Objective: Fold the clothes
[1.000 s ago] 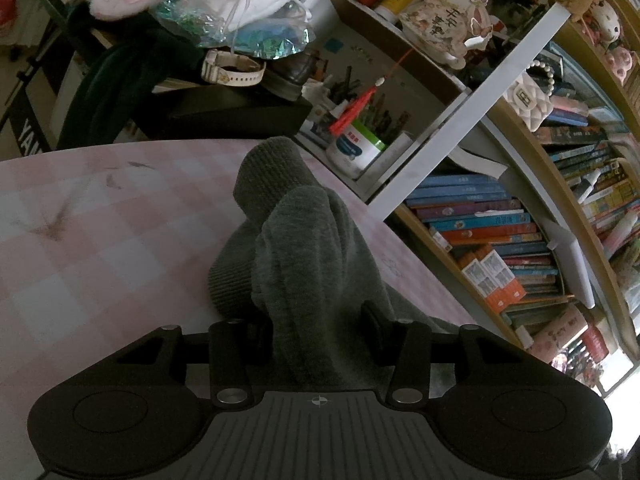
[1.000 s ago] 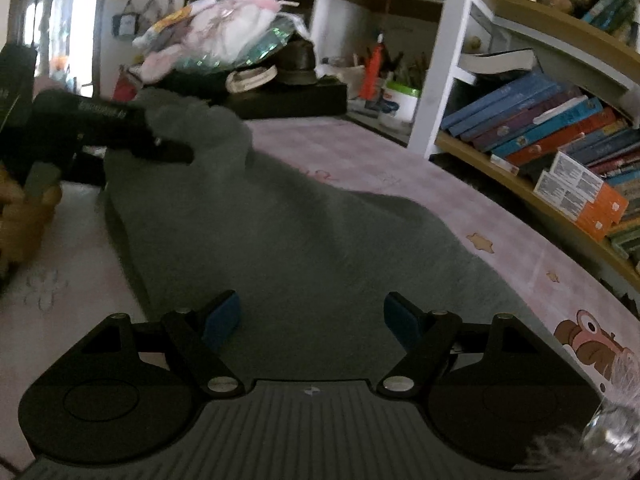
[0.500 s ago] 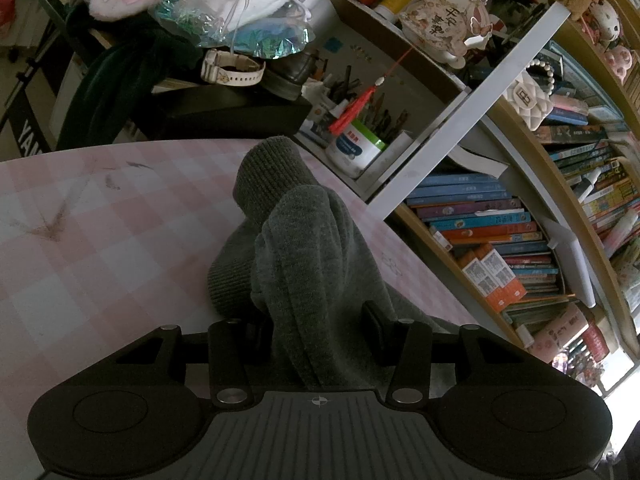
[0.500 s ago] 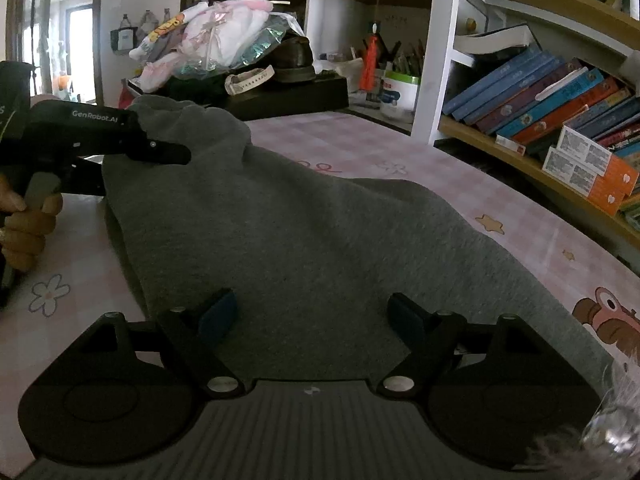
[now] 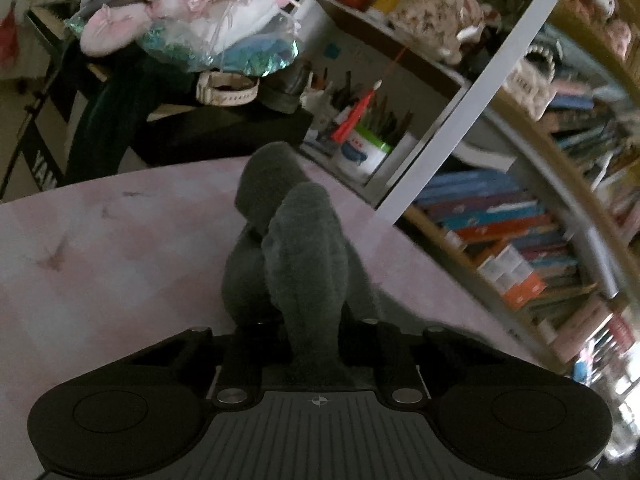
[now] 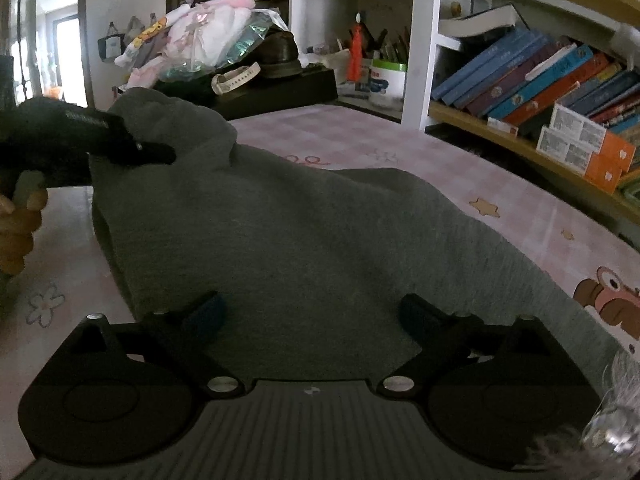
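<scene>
**Left claw pinches a raised fold of grey cloth; right claw spread wide over it**

Spreading across the pink checked desk (image 6: 360, 136), the grey garment (image 6: 304, 248) fills the middle of the right wrist view, running from the lower right of the frame up to a lifted peak at the upper left. Behind it, a bookshelf (image 6: 532, 80) packed with leaning books takes the right side, and a heap of pink and white soft things (image 6: 200, 40) sits at the upper centre.

The left claw (image 5: 316, 340) points somewhat downward, and its jaws have just been closing: they now pinch a bunched ridge of the grey garment (image 5: 304, 264) that rises straight ahead of it at frame centre. The right claw (image 6: 312, 312) tilts more steeply down over the flat part of the cloth; its jaws have just been opening and stand wide apart, the cloth lying below and between them with the pads not pressing it.

Only the right wrist view shows the left claw from outside (image 6: 132, 152), a dark tip at the left edge clamped on the raised corner, with the person's fingers (image 6: 20, 216) curled round its handle below. Only the left wrist view shows a white watch (image 5: 226, 90) and a red tassel (image 5: 354, 118) clearly, in the upper half; its right side is blurred.
</scene>
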Action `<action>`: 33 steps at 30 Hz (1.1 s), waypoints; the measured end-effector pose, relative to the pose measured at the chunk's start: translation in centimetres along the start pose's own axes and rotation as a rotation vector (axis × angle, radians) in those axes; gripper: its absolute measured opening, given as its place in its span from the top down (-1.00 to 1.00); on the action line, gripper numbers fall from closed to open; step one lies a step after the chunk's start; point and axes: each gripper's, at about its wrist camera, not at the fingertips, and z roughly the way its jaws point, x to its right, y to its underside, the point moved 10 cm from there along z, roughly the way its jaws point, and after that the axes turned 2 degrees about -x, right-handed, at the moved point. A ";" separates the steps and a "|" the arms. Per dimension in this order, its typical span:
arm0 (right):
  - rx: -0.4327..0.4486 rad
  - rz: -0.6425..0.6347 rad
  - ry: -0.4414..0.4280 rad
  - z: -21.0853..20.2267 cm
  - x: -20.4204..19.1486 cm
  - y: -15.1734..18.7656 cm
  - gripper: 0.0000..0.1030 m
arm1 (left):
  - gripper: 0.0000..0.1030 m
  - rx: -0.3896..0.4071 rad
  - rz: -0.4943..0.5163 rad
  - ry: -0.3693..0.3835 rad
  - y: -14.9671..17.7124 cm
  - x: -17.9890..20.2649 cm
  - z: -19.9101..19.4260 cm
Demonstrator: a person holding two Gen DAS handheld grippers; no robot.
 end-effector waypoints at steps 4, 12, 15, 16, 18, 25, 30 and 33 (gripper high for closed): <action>0.023 0.048 -0.059 -0.7 0.4 0.0 -0.88 | 0.69 0.033 0.079 -0.001 -0.7 2.3 -1.1; 0.110 0.103 -0.067 -5.3 3.9 0.1 -0.89 | 0.69 0.119 0.293 -0.063 -1.2 6.8 -3.4; 0.133 0.096 -0.076 -7.4 5.4 1.0 -0.91 | 0.69 0.144 0.389 -0.071 -1.2 8.6 -3.9; 0.131 0.079 -0.074 -7.9 5.7 1.6 -0.91 | 0.69 0.152 0.410 -0.070 -1.2 9.2 -4.0; 0.126 0.049 -0.061 -8.6 6.4 2.8 -0.92 | 0.69 0.164 0.444 -0.068 -1.1 10.1 -4.3; 0.110 0.008 0.007 -11.0 9.3 5.9 -0.92 | 0.69 0.182 0.562 -0.095 0.1 12.9 -4.8; 0.090 0.077 0.065 -11.8 12.2 7.3 -0.92 | 0.69 0.186 0.646 -0.095 1.0 15.0 -5.1; 0.079 0.102 0.086 -11.9 12.9 7.7 -0.92 | 0.68 0.186 0.692 -0.092 1.7 16.2 -5.1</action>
